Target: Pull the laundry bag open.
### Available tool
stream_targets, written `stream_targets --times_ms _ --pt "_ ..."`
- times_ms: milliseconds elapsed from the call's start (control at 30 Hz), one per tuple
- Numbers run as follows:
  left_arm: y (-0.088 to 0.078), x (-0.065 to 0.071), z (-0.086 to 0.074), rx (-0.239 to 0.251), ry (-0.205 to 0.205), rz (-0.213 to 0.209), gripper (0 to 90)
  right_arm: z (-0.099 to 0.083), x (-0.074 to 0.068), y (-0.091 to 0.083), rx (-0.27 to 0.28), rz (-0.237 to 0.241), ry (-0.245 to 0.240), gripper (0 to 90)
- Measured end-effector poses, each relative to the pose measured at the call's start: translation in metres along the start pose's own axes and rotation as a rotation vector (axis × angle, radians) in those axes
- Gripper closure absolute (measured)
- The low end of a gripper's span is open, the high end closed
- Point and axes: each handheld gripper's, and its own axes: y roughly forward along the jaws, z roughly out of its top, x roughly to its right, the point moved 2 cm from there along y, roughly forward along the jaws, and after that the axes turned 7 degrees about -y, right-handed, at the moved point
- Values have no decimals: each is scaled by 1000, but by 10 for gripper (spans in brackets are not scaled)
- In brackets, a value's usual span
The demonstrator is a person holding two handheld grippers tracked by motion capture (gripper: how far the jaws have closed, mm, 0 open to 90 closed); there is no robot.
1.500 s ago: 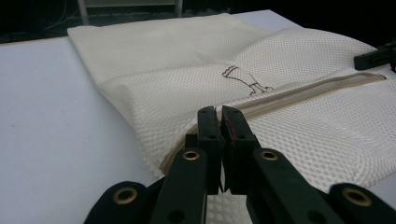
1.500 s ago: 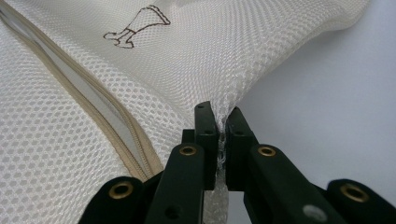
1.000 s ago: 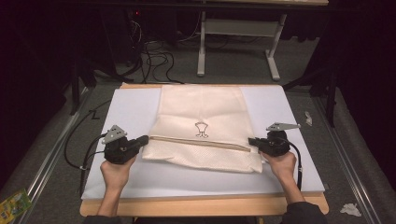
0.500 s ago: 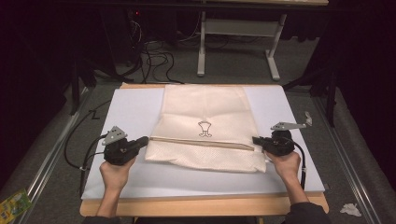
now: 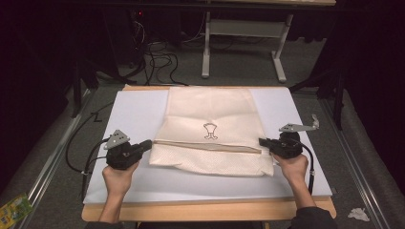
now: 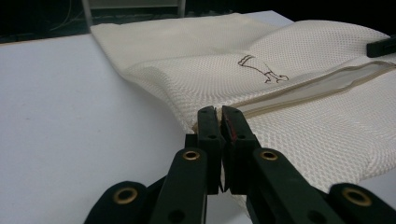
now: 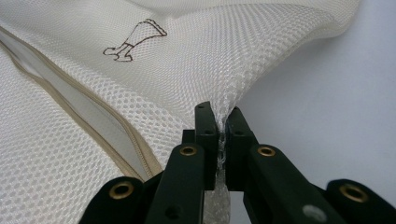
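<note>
Claws (image 5: 147, 144) (image 5: 262, 142) on crosswise mesh bag (image 5: 210, 131)

Mesh bag (image 5: 210, 133) lies on the table (image 5: 133, 109), between left gripper (image 5: 147, 144) and right gripper (image 5: 263, 142)

The person's forearms run off the bottom edge of the high view, so nothing above the sleeves can be seen. The small mark (image 5: 209, 130) on the bag (image 5: 210, 114) is too small there to tell what it is. A crumpled white scrap (image 5: 357, 214) on the floor at lower right is too small to tell. A yellow-green packet (image 5: 13, 208) at lower left is cut by the edge. The room behind the table is too dark to read.
</note>
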Motion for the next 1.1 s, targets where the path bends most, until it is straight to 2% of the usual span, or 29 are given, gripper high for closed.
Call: stream_targets --times_ms 167,333,400,733,1033,1100 --pt "-1 0 -1 1 4 -6 874 0 1 -2 6 2 8 882" --pt "1 0 -4 -23 21 20 877 -2 1 -1 -16 -4 -8 886" --pt "2 -2 -6 -28 10 16 876 -3 1 -1 -16 -1 -10 886" --pt "2 1 -11 -14 14 -1 873 -7 2 1 -3 20 24 881" --pt "8 7 -18 -42 41 -7 871 -20 5 6 -17 43 58 873" --pt "8 7 -19 -38 30 -12 871 -23 6 7 -19 47 67 872"
